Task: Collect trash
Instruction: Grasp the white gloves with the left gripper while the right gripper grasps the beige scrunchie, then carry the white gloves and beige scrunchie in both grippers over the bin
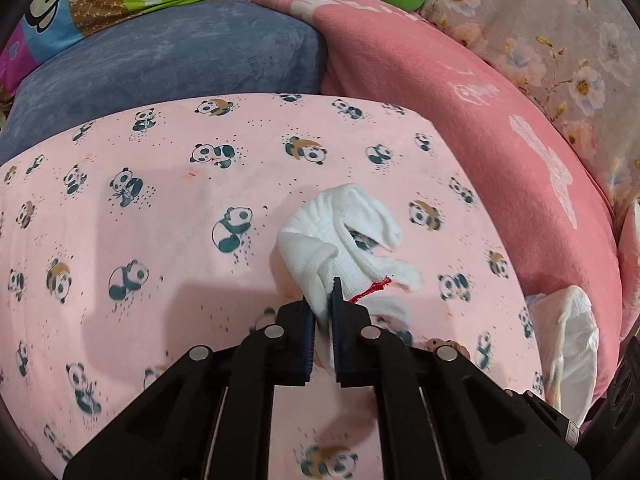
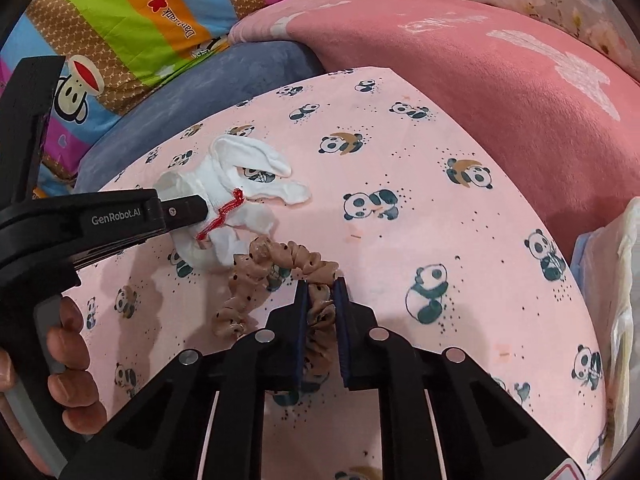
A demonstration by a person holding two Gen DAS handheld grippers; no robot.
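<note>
A crumpled white cloth glove with a red thread lies on the pink panda-print sheet. My left gripper is shut on its near end. In the right wrist view the same glove shows at the left with the left gripper's finger against it. A beige dotted scrunchie lies just in front of the glove. My right gripper is shut on the scrunchie's near loop.
A white plastic bag lies at the sheet's right edge and also shows in the right wrist view. A blue cushion, a pink blanket and colourful bedding ring the far side.
</note>
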